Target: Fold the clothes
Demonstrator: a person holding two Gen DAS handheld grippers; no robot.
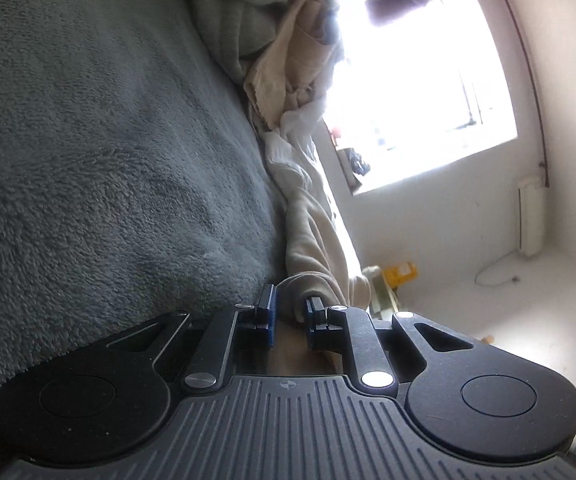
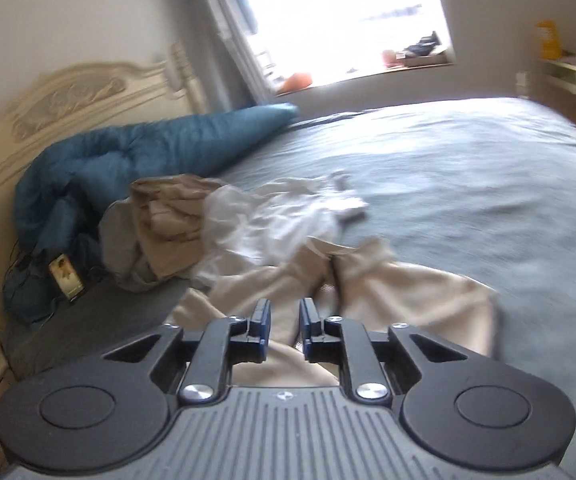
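Note:
My left gripper (image 1: 291, 310) is shut on an end of a beige garment (image 1: 315, 240), and the cloth bunches between its blue pads. The garment stretches away from it along the grey fleece blanket (image 1: 108, 140); this view is rolled on its side. In the right wrist view the same beige garment (image 2: 407, 288) lies spread and rumpled on the bed. My right gripper (image 2: 285, 316) hovers over its near part with the jaws a little apart, and no cloth is pinched between them. A white garment (image 2: 272, 220) and a tan one (image 2: 168, 216) lie crumpled beyond it.
A blue duvet (image 2: 128, 148) is heaped against the cream headboard (image 2: 68, 92), with a phone (image 2: 66, 276) and cables beside it. The grey blanket (image 2: 447, 168) stretches off to the right. A bright window (image 2: 339, 20) is behind the bed, and a desk (image 2: 575, 76) stands at far right.

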